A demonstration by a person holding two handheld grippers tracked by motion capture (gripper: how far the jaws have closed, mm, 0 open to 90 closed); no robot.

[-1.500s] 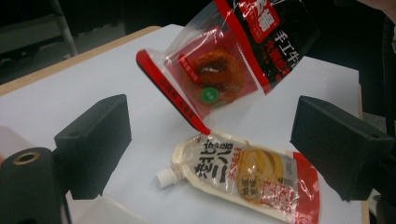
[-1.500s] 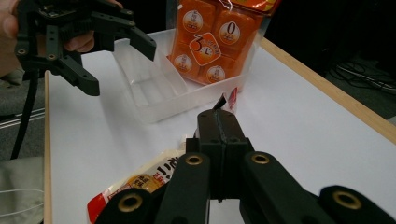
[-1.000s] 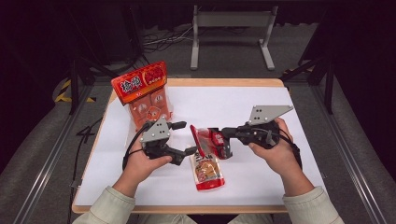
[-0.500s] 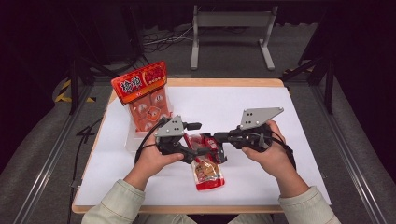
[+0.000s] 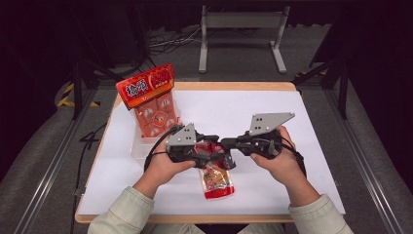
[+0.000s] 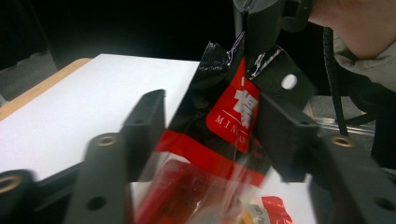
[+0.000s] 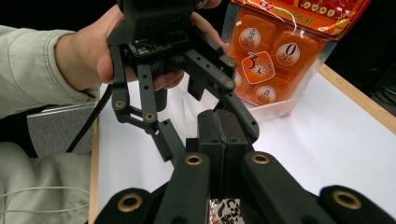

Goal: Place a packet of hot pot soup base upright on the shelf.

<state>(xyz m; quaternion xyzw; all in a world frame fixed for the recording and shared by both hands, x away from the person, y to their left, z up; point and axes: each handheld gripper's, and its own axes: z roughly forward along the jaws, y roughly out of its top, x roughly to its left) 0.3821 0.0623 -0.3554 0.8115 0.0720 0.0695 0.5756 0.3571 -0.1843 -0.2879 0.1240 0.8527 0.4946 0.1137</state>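
**Both grippers meet over the snack pouch**

Since half a second ago we have brought the left gripper a little further right, so it now meets the right gripper at the top of the small snack pouch in the lower centre of the high view. Our right jaws are pressed together, pinching the pouch's black top edge, as the right gripper view shows. Our left jaws stand apart on either side of the pouch in the left gripper view; they straddle it without clamping. The pouch's lower end lies on the white counter. The large orange bag stands at the upper left of the counter, well apart.
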